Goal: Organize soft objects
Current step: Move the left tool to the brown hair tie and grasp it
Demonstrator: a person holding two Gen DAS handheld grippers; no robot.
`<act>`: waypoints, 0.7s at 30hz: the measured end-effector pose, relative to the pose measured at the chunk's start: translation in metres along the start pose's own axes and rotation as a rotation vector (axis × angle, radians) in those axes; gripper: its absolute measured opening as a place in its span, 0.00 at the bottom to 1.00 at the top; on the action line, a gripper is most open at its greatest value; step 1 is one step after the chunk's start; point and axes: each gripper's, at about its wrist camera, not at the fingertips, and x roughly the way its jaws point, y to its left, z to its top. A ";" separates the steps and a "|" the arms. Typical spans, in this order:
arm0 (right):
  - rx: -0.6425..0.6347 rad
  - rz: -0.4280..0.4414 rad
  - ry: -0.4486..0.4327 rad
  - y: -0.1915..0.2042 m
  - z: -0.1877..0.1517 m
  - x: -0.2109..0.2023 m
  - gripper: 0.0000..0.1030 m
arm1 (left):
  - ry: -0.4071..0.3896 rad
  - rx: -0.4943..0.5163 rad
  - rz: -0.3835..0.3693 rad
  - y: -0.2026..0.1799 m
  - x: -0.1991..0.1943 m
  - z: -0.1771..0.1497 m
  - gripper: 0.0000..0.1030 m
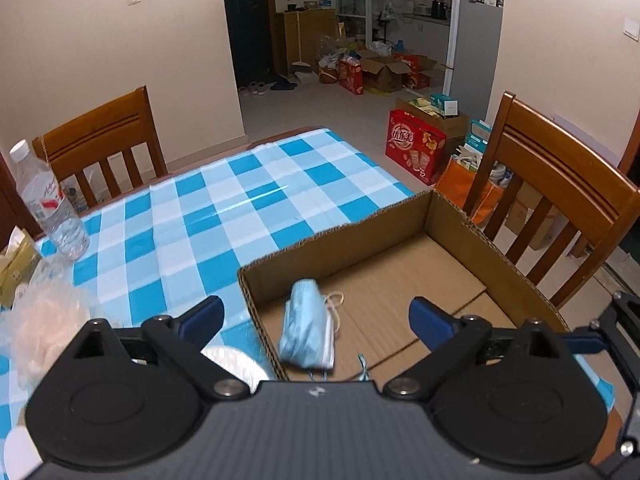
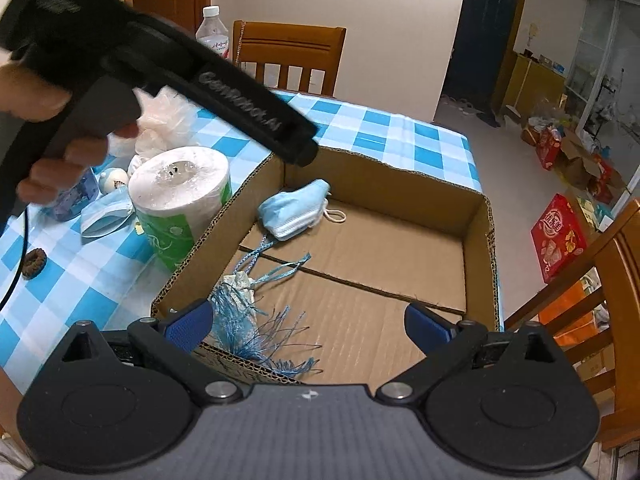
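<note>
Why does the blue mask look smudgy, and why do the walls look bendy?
Left wrist view: the crumpled blue face mask is motion-blurred, and a glare streak crosses the checked tablecloth. Both views: the fisheye lens curves walls and darkens corners.

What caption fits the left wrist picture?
Open left tool above a blue mask in the box.

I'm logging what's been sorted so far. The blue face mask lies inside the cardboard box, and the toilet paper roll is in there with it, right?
Not quite. The blue face mask does lie inside the cardboard box, but the toilet paper roll stands outside it on the checked tablecloth, against the box's wall, as the right wrist view shows.
</note>
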 end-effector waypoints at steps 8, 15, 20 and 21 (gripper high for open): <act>-0.003 -0.024 -0.006 0.010 0.000 -0.003 1.00 | -0.016 -0.013 0.015 0.003 -0.029 -0.025 0.96; 0.016 -0.008 0.017 0.019 -0.005 -0.004 1.00 | -0.020 -0.081 0.035 0.014 -0.058 -0.059 0.97; -0.009 -0.023 0.021 0.036 -0.005 -0.009 1.00 | 0.001 -0.121 0.063 0.032 -0.072 -0.088 0.97; -0.012 -0.030 0.021 0.040 -0.004 -0.010 1.00 | 0.006 -0.121 0.066 0.036 -0.075 -0.094 0.97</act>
